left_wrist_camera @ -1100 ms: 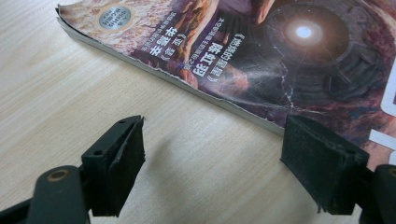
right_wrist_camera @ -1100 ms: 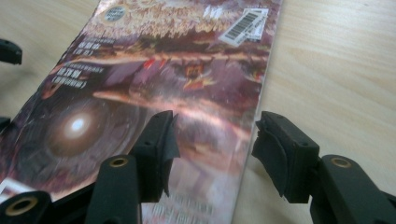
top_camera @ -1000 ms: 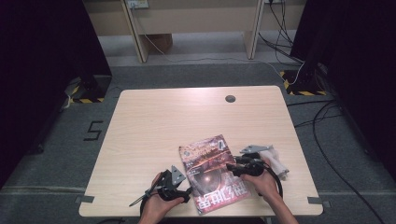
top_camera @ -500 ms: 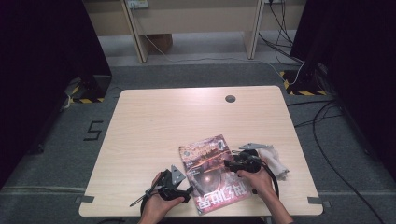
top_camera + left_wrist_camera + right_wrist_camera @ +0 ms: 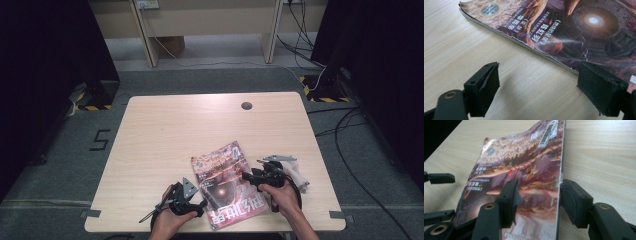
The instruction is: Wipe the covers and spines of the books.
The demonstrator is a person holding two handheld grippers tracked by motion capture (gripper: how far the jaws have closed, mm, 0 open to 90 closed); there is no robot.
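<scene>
A: At the table's near edge, what's in hand?

B: A glossy paperback magazine with a reddish space-scene cover (image 5: 227, 184) lies flat and closed. The right gripper (image 5: 537, 195) straddles its spine edge; its jaws have just been narrowing, not yet pinching. The left gripper (image 5: 537, 85) gapes by the opposite edge.

A: Progress?

B: Early, I'd judge: nothing lifted or opened. Farther off, the light wooden table (image 5: 200, 125) is bare.

The glossy magazine with a reddish-brown fantasy cover (image 5: 524, 182) runs off the bottom edge in the right gripper view; its small cover print is unreadable; the pale objects (image 5: 295, 170) beside it stay unidentifiable.
</scene>
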